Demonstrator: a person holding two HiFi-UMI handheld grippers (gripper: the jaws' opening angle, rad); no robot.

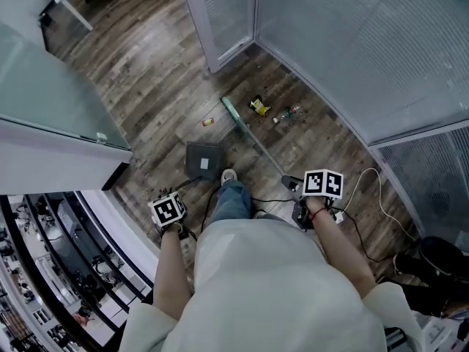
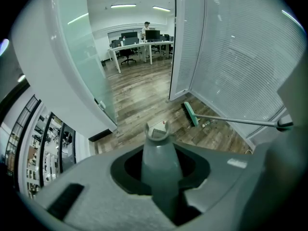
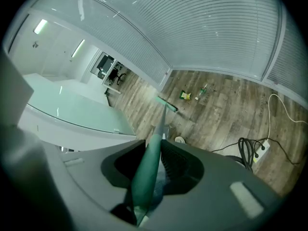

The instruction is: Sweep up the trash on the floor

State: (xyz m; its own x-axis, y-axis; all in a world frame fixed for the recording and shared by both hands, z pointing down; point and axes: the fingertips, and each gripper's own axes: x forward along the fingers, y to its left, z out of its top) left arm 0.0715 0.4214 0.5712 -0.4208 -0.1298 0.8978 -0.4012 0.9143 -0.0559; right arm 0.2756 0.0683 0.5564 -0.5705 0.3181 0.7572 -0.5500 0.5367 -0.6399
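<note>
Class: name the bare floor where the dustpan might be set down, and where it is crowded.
Bare boards: beyond the scrap toward the doorframe. Crowded: between broom head, wrapper and bottle; cables by the right tool.

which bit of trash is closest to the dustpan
The small red scrap, alone to the left of the broom head. The yellow wrapper and clear bottle lie on its other side, farther from the dustpan.
</note>
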